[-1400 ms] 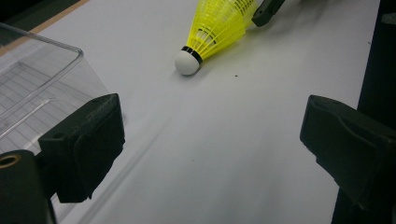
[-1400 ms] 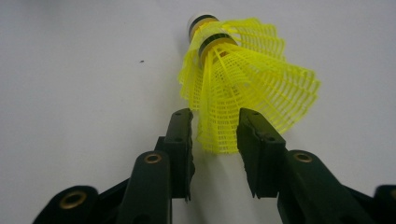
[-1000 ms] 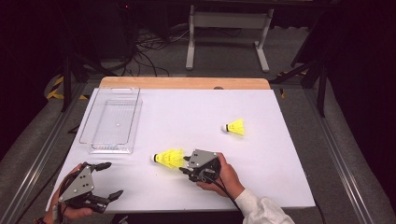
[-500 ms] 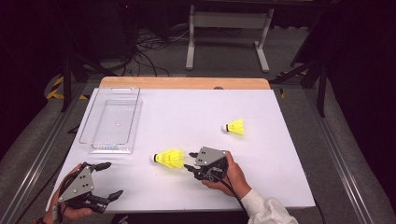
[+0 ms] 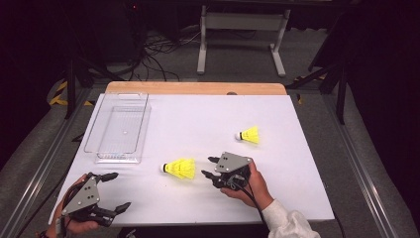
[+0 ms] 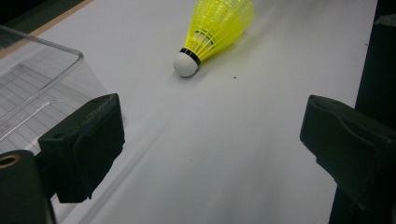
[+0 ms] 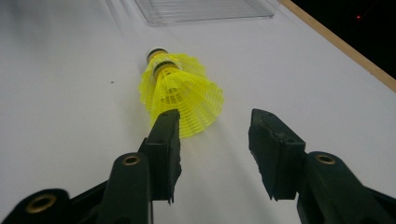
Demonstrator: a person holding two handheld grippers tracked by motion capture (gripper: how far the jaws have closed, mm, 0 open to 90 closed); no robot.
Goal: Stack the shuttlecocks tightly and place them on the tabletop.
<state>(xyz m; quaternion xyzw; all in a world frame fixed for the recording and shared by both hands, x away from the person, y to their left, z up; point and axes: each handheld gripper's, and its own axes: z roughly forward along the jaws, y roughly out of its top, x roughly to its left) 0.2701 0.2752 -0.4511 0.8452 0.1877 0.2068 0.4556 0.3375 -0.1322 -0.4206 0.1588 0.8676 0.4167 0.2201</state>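
Now we see our right tool (image 5: 212, 167) backed away from the near shuttlecock (image 5: 180, 168), jaws just opened, gripping nothing; it lies released near the counter's (image 5: 208, 119) front edge. Our left tool (image 5: 113, 192) waits wide.

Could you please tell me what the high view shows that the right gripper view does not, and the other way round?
High view alone: the second shuttlecock lying apart toward the right of the white table, the left gripper with jaws spread near the front edge, and the whole clear tray.

Right gripper view alone: the mesh of the near shuttlecock close up, its skirt facing the jaws and lying just ahead of them, not between the pads.

Both: that near shuttlecock, the right gripper with jaws just opening, the tray's edge and the table.
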